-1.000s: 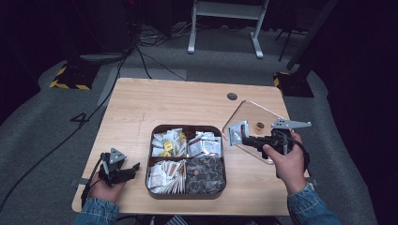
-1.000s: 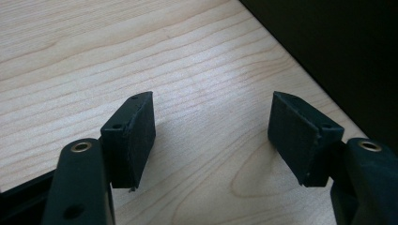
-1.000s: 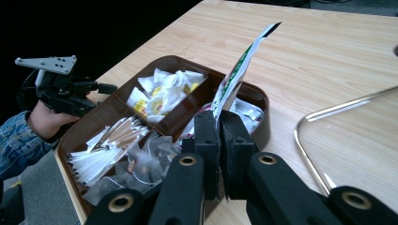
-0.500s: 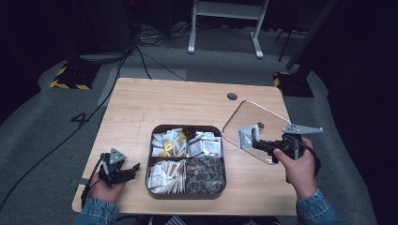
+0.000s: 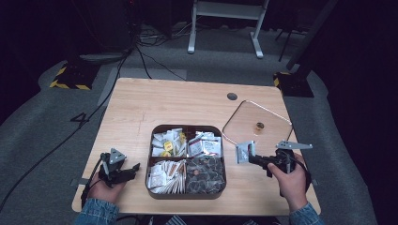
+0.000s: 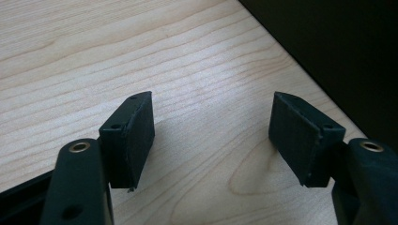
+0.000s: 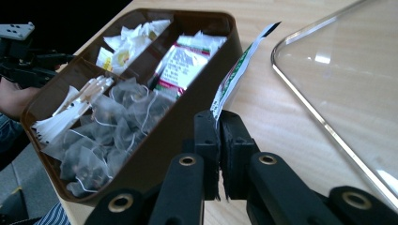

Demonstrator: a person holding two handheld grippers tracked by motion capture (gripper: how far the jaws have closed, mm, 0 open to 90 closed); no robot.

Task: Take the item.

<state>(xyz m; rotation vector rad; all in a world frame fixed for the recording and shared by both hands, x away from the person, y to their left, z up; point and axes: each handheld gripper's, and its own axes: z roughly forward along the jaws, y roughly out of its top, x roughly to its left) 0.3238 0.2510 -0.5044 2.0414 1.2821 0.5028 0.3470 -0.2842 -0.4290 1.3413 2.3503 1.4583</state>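
right gripper [image 7: 218,123]: my fingers are pinching a sachet [image 7: 233,71] just beside the box [image 5: 223,161]
left gripper [image 6: 211,136]: fingers wide, idle on the surface [image 6: 197,70]
step: carrying it, I reckon
next: choose a spot, let go

Overhead light falls on the table [image 5: 187,105] alone; the floor around it sinks into near-black. Glare streaks the glass lid [image 7: 347,79], with a bright spot near its rim. The left gripper's [image 6: 211,136] jaws throw soft shadows on crisp wood grain just beneath them. The high view is soft and grainy.
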